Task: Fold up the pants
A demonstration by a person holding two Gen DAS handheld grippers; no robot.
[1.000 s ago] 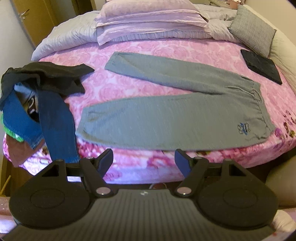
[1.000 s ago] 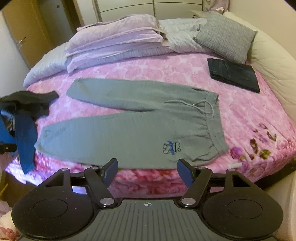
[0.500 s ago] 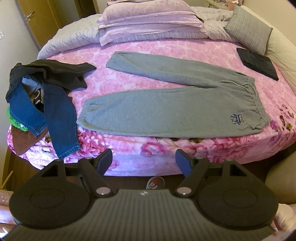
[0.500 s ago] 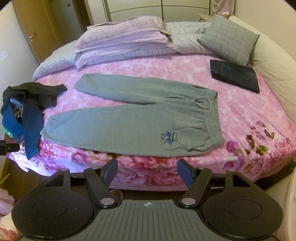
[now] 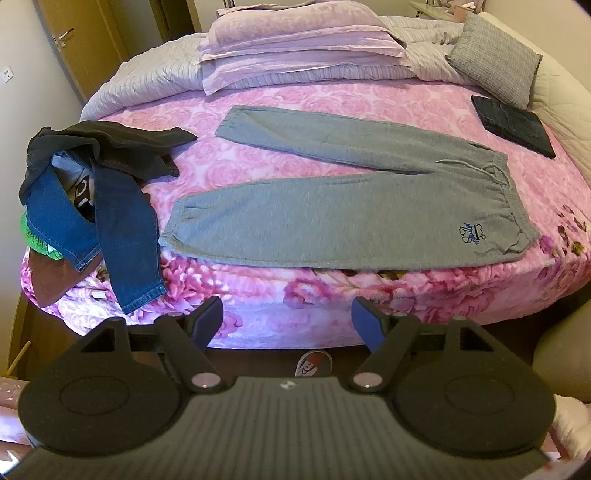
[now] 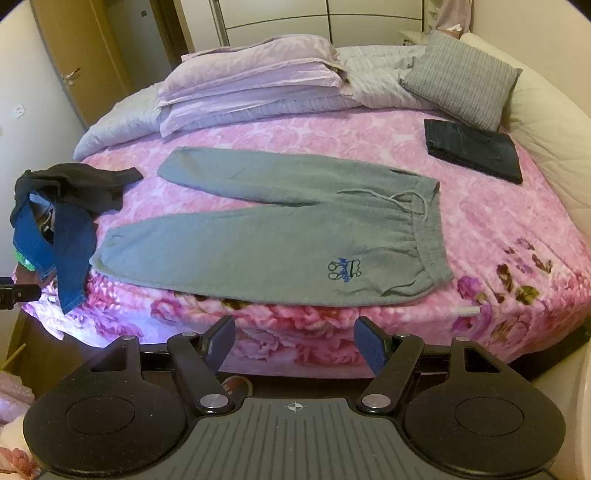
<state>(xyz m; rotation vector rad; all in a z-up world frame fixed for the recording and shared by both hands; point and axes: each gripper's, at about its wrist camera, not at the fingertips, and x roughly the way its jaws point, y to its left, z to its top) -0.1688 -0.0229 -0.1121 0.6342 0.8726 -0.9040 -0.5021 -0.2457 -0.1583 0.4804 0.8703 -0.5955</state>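
Grey pants (image 5: pixel 343 206) lie spread flat on the pink bedspread (image 5: pixel 258 107).

This is a bedroom in a home. A round bed (image 6: pixel 480 229) with a pink flowered blanket carries stacked pillows (image 6: pixel 251 70), a folded quilt (image 6: pixel 122 122) and a grey cushion (image 6: pixel 461 77), with clothes (image 6: pixel 51 221) heaped at its edge. Behind it stand a wooden door (image 6: pixel 74 62) and wardrobe doors (image 6: pixel 325 18).

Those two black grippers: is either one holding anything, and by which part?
Nothing is held. The left gripper and right gripper both hang open before the bed, clear of the flat grey sweatpants.
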